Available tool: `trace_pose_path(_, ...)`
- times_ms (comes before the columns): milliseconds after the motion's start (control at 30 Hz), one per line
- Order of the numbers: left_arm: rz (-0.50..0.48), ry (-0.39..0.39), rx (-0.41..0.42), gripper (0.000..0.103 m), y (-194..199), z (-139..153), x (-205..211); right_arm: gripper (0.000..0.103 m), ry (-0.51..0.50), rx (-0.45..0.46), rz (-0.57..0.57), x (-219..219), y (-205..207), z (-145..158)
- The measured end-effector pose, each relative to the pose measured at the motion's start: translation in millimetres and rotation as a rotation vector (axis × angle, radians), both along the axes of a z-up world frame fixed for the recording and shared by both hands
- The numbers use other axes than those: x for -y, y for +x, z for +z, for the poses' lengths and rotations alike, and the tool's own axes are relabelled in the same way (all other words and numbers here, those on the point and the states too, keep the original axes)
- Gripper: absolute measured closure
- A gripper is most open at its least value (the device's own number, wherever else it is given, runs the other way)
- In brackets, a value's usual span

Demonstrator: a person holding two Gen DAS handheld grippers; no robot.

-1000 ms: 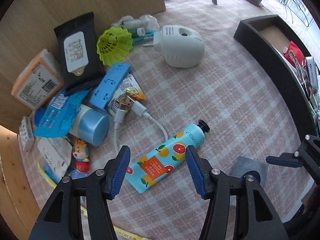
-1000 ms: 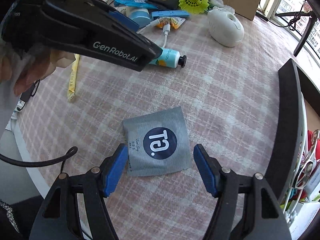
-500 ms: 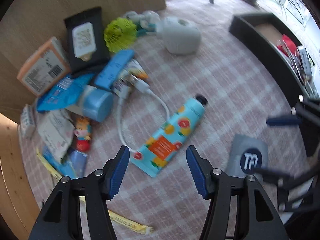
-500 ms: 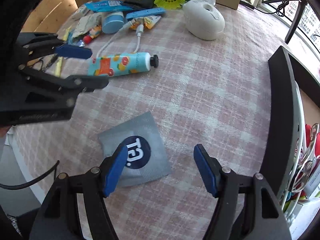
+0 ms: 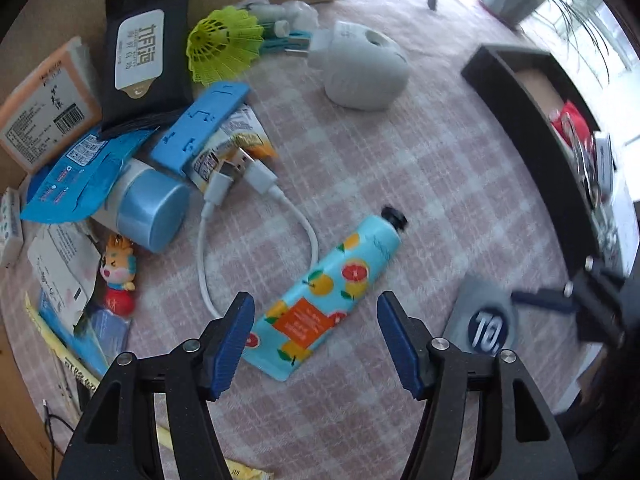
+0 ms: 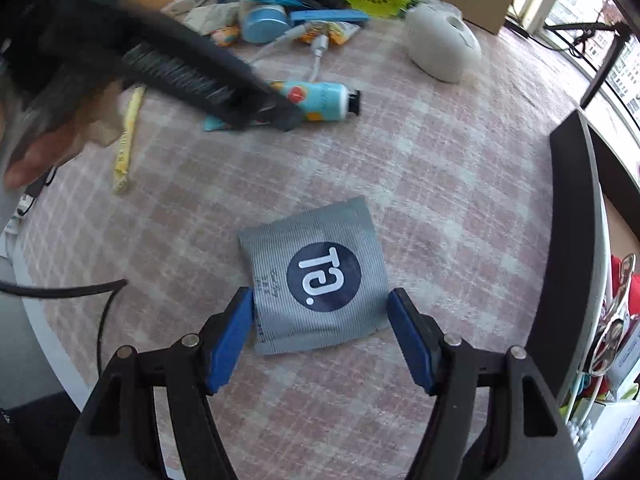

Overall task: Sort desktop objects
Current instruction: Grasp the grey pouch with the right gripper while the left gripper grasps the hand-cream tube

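A light-blue hand cream tube (image 5: pixel 328 300) with fruit print and a black cap lies slantwise on the pink checked cloth. My left gripper (image 5: pixel 315 320) points down over its flat tail end. Its jaws are opening, the tube lies between them, and the blue pads (image 5: pixel 236 332) stay off it. A grey square sachet (image 6: pixel 316 276) with a dark round logo lies flat under my right gripper (image 6: pixel 320 316), which is open with a pad at each side of the sachet. A hand holds the left gripper (image 6: pixel 192 72), which partly hides the tube (image 6: pixel 324 98) in the right wrist view.
A heap sits at the back left: blue jar (image 5: pixel 148 208), black wipes pack (image 5: pixel 144 52), yellow-green shuttlecock (image 5: pixel 224 44), blue clip (image 5: pixel 200 124), white USB cable (image 5: pixel 256 208), orange box (image 5: pixel 44 104), small figurine (image 5: pixel 118 276). White plug-in device (image 5: pixel 360 72) behind. Black organiser tray (image 6: pixel 572 240) with items on the right.
The left gripper has shifted so the tube's tail lies between its pads, and the pads stand slightly wider. In the right wrist view the sachet slid left, then came back between the pads.
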State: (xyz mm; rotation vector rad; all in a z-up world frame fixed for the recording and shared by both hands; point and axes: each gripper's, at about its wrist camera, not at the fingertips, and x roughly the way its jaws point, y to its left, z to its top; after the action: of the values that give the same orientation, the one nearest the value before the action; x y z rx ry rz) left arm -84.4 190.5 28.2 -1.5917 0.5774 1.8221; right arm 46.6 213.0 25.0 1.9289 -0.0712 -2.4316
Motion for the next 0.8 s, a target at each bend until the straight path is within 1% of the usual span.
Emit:
trace_pose_path(33, -0.021, 0.003, 0.004, 0.042, 6, 1, 1, 0.035, 0.006, -0.001, -0.010, -3, 0, 0)
trace_pose_path(167, -0.049, 0.013, 0.000, 0.043, 27, 7, 8, 0.034, 0.066, -0.003, -0.046, -16, -2, -2)
trace_pose_path(233, -0.051, -0.007, -0.041, 0.044, 38, 12, 9, 0.034, 0.051, 0.000, -0.065, -24, -3, -2)
trace_pose_path(267, -0.053, -0.005, -0.058, 0.044, 47, 15, 11, 0.034, 0.046, -0.003, -0.068, -27, -3, -1)
trace_pose_path(367, -0.057, 0.031, -0.079, 0.044, 56, 25, 6, 0.034, 0.063, -0.016, -0.089, -36, -6, 2)
trace_pose_path(400, -0.062, 0.030, -0.105, 0.043, 57, 27, 3, 0.034, 0.061, -0.014, -0.103, -40, -8, 2)
trace_pose_path(433, -0.052, 0.010, -0.144, 0.043, 57, 27, 1, 0.034, 0.055, -0.011, -0.119, -45, -10, 1)
trace_pose_path(467, -0.036, -0.011, -0.178, 0.044, 55, 27, -1, 0.034, 0.037, -0.013, -0.135, -49, -11, 2)
trace_pose_path(500, -0.027, -0.019, -0.199, 0.044, 53, 28, -5, 0.034, 0.008, -0.018, -0.145, -55, -11, 4)
trace_pose_path(533, -0.019, -0.019, -0.217, 0.044, 44, 28, -4, 0.034, -0.016, -0.024, -0.154, -58, -10, 6)
trace_pose_path(600, -0.039, -0.016, -0.226, 0.043, 38, 26, -6, 0.034, -0.020, -0.031, -0.164, -62, -9, 9)
trace_pose_path(700, -0.089, -0.051, -0.226, 0.045, 39, 15, -16, 0.034, 0.021, -0.025, -0.161, -64, -10, 7)
trace_pose_path(767, -0.113, -0.061, -0.199, 0.050, 43, 8, -19, 0.034, 0.028, -0.017, -0.173, -69, -11, 4)
trace_pose_path(800, -0.113, -0.059, -0.175, 0.060, 45, 6, -19, 0.034, 0.030, -0.018, -0.181, -71, -12, 4)
